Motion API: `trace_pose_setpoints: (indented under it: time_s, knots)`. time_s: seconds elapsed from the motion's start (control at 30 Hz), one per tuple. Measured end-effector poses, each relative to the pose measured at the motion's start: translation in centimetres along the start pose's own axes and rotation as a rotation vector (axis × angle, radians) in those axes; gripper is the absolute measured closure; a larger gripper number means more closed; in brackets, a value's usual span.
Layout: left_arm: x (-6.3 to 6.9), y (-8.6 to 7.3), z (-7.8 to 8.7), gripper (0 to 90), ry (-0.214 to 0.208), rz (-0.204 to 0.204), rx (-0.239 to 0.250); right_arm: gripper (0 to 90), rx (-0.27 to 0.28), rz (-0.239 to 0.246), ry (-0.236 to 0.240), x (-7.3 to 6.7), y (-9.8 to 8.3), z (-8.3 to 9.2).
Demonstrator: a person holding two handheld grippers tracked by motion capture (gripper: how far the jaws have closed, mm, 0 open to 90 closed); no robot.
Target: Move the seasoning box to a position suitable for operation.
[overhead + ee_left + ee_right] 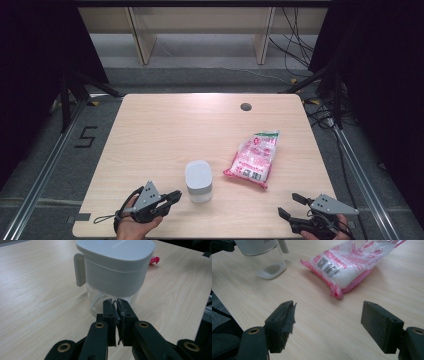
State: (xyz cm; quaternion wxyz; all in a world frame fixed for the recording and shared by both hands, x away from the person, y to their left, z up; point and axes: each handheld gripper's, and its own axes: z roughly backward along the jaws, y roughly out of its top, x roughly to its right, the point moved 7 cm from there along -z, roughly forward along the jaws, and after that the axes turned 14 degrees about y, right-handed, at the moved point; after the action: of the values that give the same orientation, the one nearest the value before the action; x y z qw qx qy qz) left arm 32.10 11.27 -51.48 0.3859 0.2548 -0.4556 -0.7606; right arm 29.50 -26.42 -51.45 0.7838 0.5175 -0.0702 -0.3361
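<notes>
While the left gripper (172,198) rested near the table's (150,130) front edge, its jaws were clenched together on nothing, tips just short of the lidded container (198,180). That container stood upright, seemingly almost empty. A pink-and-white bag (254,157) lay flat to its right, apart from it. The right gripper (290,206) sat at the front right corner, jaws released wide, bare tabletop between it and the bag.

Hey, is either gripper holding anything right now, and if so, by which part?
Nothing is held. The left gripper is shut on nothing, just short of the jar. The right gripper is open, facing the bag.
</notes>
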Motion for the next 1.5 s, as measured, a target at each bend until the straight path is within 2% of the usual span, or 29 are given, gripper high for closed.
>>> trace_pose_setpoints:
  time_s: [0.03,0.07,0.1,0.13,0.17,0.2,0.23,0.27,0.3,0.33,0.43,0.6,0.63,0.67,0.7,0.8,0.83,1.03,1.07,1.13,1.2,1.27,1.3,1.33,1.37,1.4,1.43,1.47,1.5]
  knots:
    - [0.0,-0.1,-0.3,85.1,0.003,0.005,-0.004,27.6,-0.002,0.015,-0.003,0.1,0.1,0.1]
    - [0.0,-0.1,-0.5,85.2,0.009,-0.001,-0.013,27.6,-0.001,-0.033,0.009,-0.3,0.0,0.0]
    - [0.1,-0.1,-0.8,85.2,0.01,0.003,-0.016,27.6,-0.013,-0.038,0.013,-0.5,-0.1,0.0]
    - [0.3,-0.1,-1.1,85.3,0.004,0.003,-0.015,27.6,-0.003,-0.016,0.009,-0.3,0.0,0.0]
    - [0.3,-0.2,-1.2,85.4,0.009,-0.018,-0.021,27.6,-0.003,-0.017,0.01,-0.3,0.0,0.0]
    - [0.5,-0.2,-1.4,85.5,0.015,-0.007,-0.023,27.6,-0.003,0.007,0.004,-0.1,0.1,0.0]
    - [0.5,-0.2,-1.4,85.8,0.015,-0.007,-0.023,27.6,-0.003,0.007,0.004,-0.1,0.1,0.0]
    - [0.8,-0.1,-1.8,86.0,0.01,-0.019,-0.023,27.7,-0.005,0.023,0.001,0.1,0.1,0.1]
    - [0.8,-0.1,-1.8,86.8,0.01,-0.019,-0.023,27.9,-0.004,0.007,0.01,-0.1,0.0,0.1]
    - [1.1,0.0,-2.0,87.0,0.007,-0.035,-0.02,28.3,0.004,0.009,0.002,0.0,0.1,0.0]
    - [1.6,0.1,-2.1,87.1,-0.009,-0.028,-0.018,28.3,-0.003,0.004,-0.001,0.1,0.0,0.0]
    - [2.9,0.6,-3.1,87.2,-0.025,-0.056,-0.026,28.5,-0.003,0.006,-0.002,0.1,0.0,0.0]
    - [3.2,0.8,-3.4,87.2,-0.031,-0.053,-0.024,28.5,-0.007,-0.042,0.007,-0.3,-0.1,0.1]
    - [3.2,0.8,-3.4,87.3,-0.031,-0.053,-0.024,28.5,-0.007,-0.042,0.007,-0.3,-0.1,0.1]
    - [3.4,1.0,-3.7,87.3,-0.032,-0.058,-0.022,28.5,-0.003,-0.001,0.006,0.0,0.0,0.1]
    - [4.4,1.5,-4.6,86.9,-0.055,-0.062,-0.023,28.5,0.0,-0.002,0.002,0.1,0.0,0.1]
    - [4.7,1.7,-4.9,86.9,-0.061,-0.068,-0.02,28.6,-0.004,-0.045,0.004,-0.2,-0.1,0.2]
    - [5.5,2.2,-5.9,87.0,-0.073,-0.07,-0.013,28.7,-0.005,-0.041,0.006,-0.2,-0.1,0.2]
    - [5.6,2.1,-6.0,84.9,-0.078,-0.08,-0.014,28.7,-0.002,-0.006,0.007,0.2,0.0,0.2]
    - [5.7,1.8,-5.7,80.9,-0.095,-0.093,-0.017,28.8,-0.005,-0.028,-0.003,0.0,-0.1,0.1]
    - [5.1,1.5,-5.0,77.7,-0.093,-0.085,-0.012,28.9,-0.002,-0.006,0.011,0.1,-0.1,0.2]
    - [3.4,1.4,-4.2,73.3,-0.077,-0.097,0.003,28.9,-0.004,-0.033,-0.003,0.1,-0.1,0.2]
    - [2.2,1.3,-3.8,71.4,-0.062,-0.074,0.012,28.9,-0.002,-0.005,-0.008,0.4,-0.1,0.1]
    - [1.4,1.4,-3.7,69.0,-0.041,-0.03,0.017,28.9,-0.007,-0.006,0.009,0.3,-0.1,0.3]
    - [0.6,1.6,-3.7,66.2,-0.035,-0.042,0.036,28.9,-0.008,-0.003,0.004,0.4,-0.1,0.2]
    - [0.6,1.6,-3.7,65.1,-0.035,-0.042,0.036,28.9,-0.008,-0.003,0.004,0.4,-0.1,0.2]
    - [-0.3,2.0,-3.9,65.1,-0.038,-0.01,0.064,28.9,-0.001,-0.007,0.01,0.3,-0.1,0.2]
    - [-0.8,2.2,-4.2,60.2,-0.036,-0.019,0.079,28.9,-0.006,0.008,0.009,0.3,0.0,0.2]
    - [-2.0,2.5,-5.3,59.3,-0.009,-0.046,0.094,28.9,-0.005,0.017,0.0,0.4,0.0,0.2]
